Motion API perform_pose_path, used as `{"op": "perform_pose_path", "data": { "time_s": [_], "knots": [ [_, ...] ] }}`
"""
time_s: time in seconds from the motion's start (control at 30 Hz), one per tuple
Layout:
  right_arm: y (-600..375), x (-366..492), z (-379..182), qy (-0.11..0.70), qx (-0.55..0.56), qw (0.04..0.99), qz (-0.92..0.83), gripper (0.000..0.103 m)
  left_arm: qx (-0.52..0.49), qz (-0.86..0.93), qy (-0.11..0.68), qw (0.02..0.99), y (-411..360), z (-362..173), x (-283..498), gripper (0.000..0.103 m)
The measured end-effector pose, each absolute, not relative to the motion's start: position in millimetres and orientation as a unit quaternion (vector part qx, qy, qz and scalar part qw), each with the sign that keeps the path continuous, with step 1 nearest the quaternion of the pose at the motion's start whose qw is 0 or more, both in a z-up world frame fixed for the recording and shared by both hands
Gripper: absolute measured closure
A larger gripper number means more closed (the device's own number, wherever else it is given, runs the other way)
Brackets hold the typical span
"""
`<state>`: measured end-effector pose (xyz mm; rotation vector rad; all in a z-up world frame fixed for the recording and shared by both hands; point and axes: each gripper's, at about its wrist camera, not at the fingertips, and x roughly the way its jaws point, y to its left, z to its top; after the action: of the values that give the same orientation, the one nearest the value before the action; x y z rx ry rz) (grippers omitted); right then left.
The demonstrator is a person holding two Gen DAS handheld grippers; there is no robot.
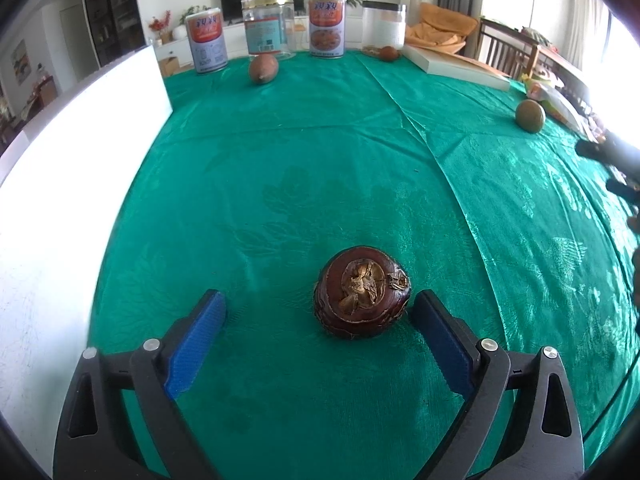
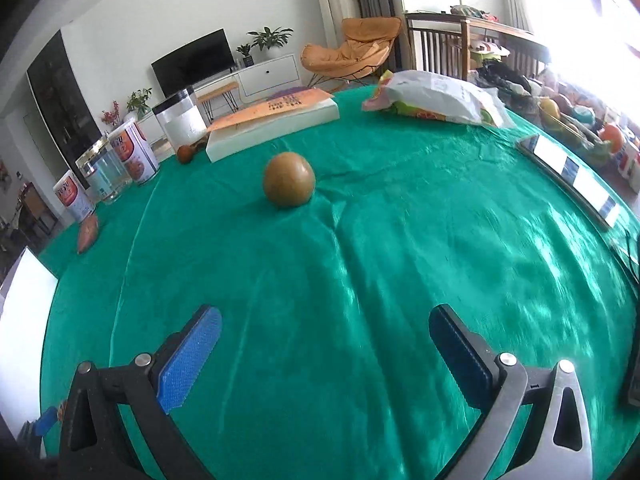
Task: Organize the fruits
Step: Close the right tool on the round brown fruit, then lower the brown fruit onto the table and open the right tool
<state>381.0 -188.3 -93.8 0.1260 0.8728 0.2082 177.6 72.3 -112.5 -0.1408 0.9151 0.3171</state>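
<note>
A dark brown wrinkled fruit (image 1: 362, 292) lies on the green tablecloth (image 1: 304, 168), just ahead of my left gripper (image 1: 318, 304) and close to its right finger. The left gripper is open and empty. A round brown-green fruit (image 2: 289, 180) sits mid-table, well ahead of my right gripper (image 2: 326, 320), which is open and empty; it also shows in the left wrist view (image 1: 530, 116). A reddish-brown fruit (image 1: 263, 69) lies near the cans and shows in the right wrist view (image 2: 87, 234). A small brown fruit (image 1: 388, 53) lies by the frosted jar.
Two printed cans (image 1: 206, 40) (image 1: 327, 26), a clear jar (image 1: 269, 26) and a frosted jar (image 1: 384, 24) stand along the far edge. A flat white box (image 2: 272, 120), a plastic bag (image 2: 436, 98) and a white board (image 1: 80, 184) border the table.
</note>
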Motion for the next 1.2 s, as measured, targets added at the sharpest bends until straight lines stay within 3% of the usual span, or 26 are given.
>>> {"op": "perform_pose_path", "data": {
  "time_s": [0.23,0.3,0.33,0.37,0.4,0.43,0.47,0.73,1.03,1.2],
  "knots": [
    [-154,479,-103,0.451,0.035,0.887,0.088,0.002,-0.067,0.152,0.440,0.883,72,-112,178,0.006],
    [-150,493,-108,0.465,0.034,0.880,0.090,0.007,-0.067,0.152,0.440,0.883,72,-112,178,0.006],
    [-147,499,-111,0.474,0.026,0.876,0.087,0.015,-0.068,0.152,0.440,0.883,72,-112,178,0.006],
    [-144,503,-114,0.482,0.018,0.871,0.089,0.030,-0.068,0.152,0.440,0.883,72,-112,178,0.006],
    [-143,503,-114,0.480,0.009,0.873,0.090,0.034,-0.067,0.152,0.440,0.883,72,-112,178,0.006],
    [-141,503,-112,0.476,0.005,0.874,0.097,0.048,-0.068,0.152,0.440,0.883,72,-112,178,0.006],
    [-141,502,-110,0.477,0.002,0.874,0.094,0.054,-0.068,0.152,0.440,0.883,72,-112,178,0.006],
    [-147,437,-97,0.481,0.045,0.860,0.167,0.055,-0.068,0.153,0.440,0.883,72,-112,177,0.006],
    [-125,267,-96,0.460,-0.029,0.859,0.221,0.055,-0.068,0.153,0.440,0.882,72,-112,177,0.006],
    [-116,219,-111,0.450,-0.057,0.867,0.205,0.055,-0.068,0.153,0.440,0.882,72,-111,178,0.006]
  ]
}}
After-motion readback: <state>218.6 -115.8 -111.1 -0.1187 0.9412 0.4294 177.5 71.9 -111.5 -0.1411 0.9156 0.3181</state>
